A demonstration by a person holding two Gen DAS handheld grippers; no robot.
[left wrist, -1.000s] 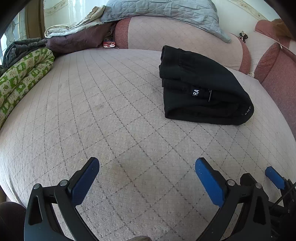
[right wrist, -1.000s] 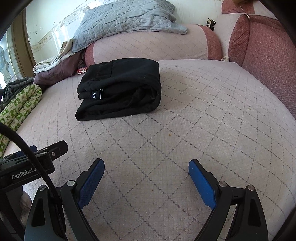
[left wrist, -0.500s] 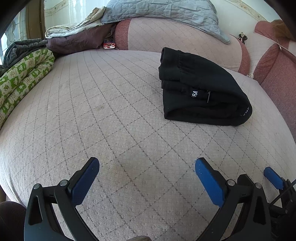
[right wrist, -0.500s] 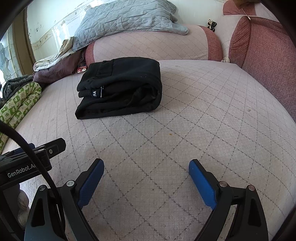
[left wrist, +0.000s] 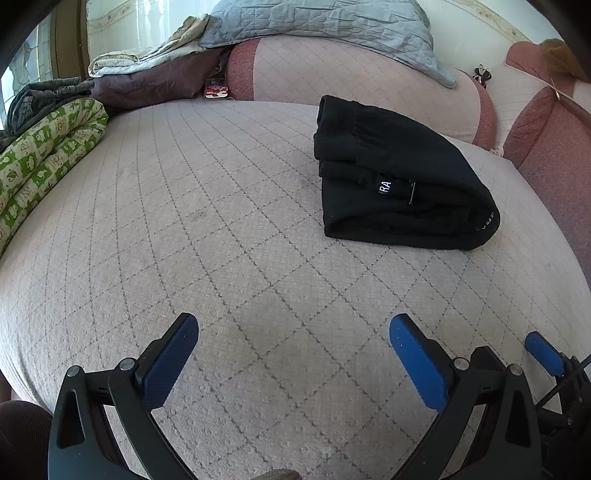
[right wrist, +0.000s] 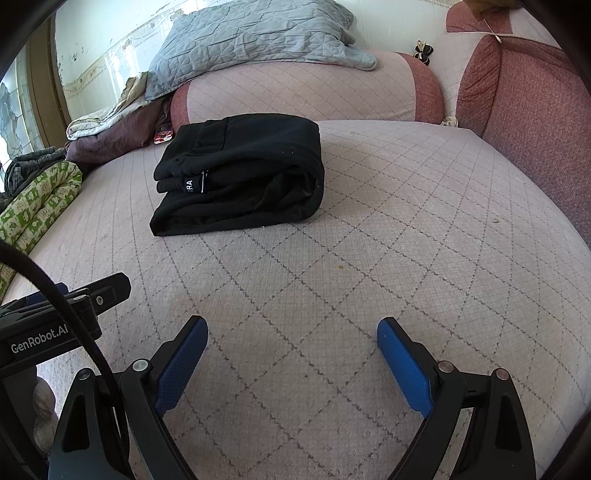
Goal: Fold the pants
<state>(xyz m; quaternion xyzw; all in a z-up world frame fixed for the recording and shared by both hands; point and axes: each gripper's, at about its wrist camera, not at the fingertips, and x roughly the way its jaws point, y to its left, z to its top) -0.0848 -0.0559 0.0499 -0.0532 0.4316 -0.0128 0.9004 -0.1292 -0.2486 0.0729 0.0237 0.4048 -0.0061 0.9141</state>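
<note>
Left wrist view: the left gripper [left wrist: 293, 334] sits at the bottom of the frame, its two blue pads spread wide with nothing between them, hovering over the pale quilted bed cover [left wrist: 207, 229]. The black pants [left wrist: 399, 177] lie in the upper right of the frame as a compact folded bundle, a small white label showing on the near edge. They are well apart from the gripper. Over the last second the bundle has barely shifted in frame and kept its shape. A green patterned blanket [left wrist: 40, 147] lies at the left edge.

Right wrist view: the right gripper [right wrist: 291, 332] is likewise released and empty at the bottom of the frame. The pants [right wrist: 243, 173] rest in the upper left of centre, untouched, again almost unmoved since a second ago. A grey quilt [right wrist: 251, 33] lies across the top.

With both grippers clear and the bundle neat, the folding looks finished.
</note>
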